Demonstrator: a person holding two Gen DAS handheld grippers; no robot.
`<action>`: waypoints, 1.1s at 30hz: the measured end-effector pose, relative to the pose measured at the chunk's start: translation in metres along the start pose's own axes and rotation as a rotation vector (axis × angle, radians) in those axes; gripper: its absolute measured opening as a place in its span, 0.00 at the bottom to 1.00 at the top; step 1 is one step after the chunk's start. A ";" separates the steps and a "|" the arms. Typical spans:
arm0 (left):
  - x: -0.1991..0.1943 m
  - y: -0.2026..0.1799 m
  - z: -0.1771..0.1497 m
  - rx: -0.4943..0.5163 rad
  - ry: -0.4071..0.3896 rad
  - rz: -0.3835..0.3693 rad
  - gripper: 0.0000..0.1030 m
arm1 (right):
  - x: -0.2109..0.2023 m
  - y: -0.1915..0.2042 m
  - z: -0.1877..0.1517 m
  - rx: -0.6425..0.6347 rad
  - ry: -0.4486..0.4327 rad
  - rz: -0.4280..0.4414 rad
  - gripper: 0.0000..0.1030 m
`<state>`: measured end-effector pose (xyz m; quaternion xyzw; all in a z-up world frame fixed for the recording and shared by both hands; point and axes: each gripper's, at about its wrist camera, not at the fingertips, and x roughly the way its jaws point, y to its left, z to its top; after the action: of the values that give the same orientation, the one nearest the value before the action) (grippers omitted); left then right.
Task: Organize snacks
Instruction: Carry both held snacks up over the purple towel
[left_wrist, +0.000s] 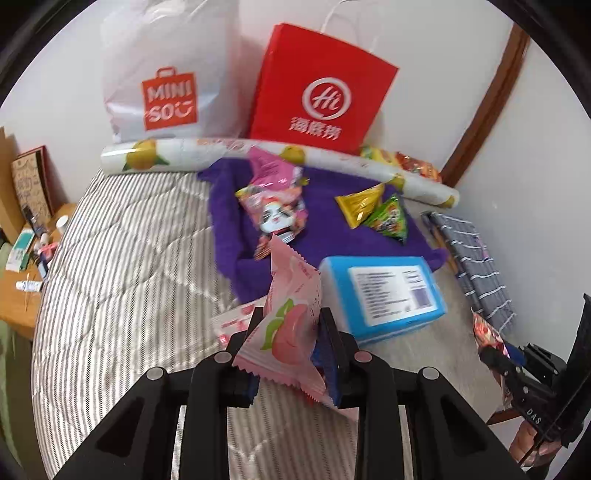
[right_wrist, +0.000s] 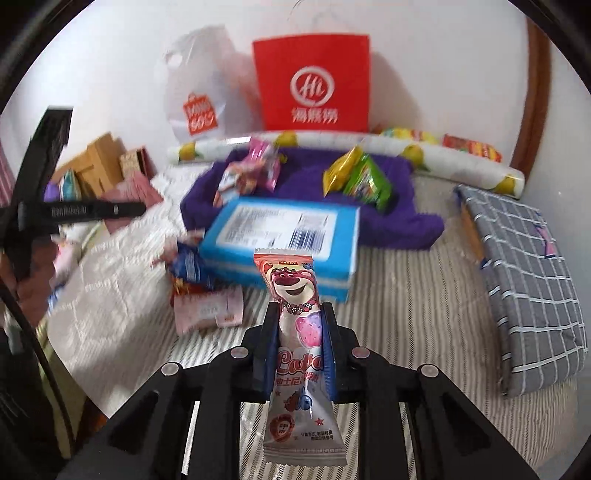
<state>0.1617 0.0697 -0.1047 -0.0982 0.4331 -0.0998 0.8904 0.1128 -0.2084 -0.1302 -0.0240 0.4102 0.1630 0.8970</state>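
We angle both grippers down over the bed (left_wrist: 122, 236): left gripper (left_wrist: 290, 325) clamps the peach packet (left_wrist: 291, 325) tilted, right gripper (right_wrist: 300, 321) grips the bear packet (right_wrist: 297, 332) lengthwise, bear end forward.

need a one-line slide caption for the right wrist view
Right gripper jaws clamp a pink bear-print snack packet above the striped bedspread, with a blue cardboard box ahead.
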 end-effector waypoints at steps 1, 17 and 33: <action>-0.001 -0.004 0.002 0.005 -0.003 -0.004 0.25 | -0.002 -0.002 0.003 0.007 -0.005 -0.006 0.20; 0.002 -0.050 0.043 0.076 -0.030 -0.023 0.25 | -0.008 -0.031 0.078 0.061 -0.082 -0.027 0.20; 0.048 -0.033 0.089 0.018 -0.010 -0.015 0.25 | 0.062 -0.044 0.128 0.027 -0.039 0.012 0.20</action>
<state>0.2580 0.0338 -0.0779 -0.0941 0.4270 -0.1097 0.8926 0.2573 -0.2106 -0.0952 -0.0064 0.3950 0.1633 0.9040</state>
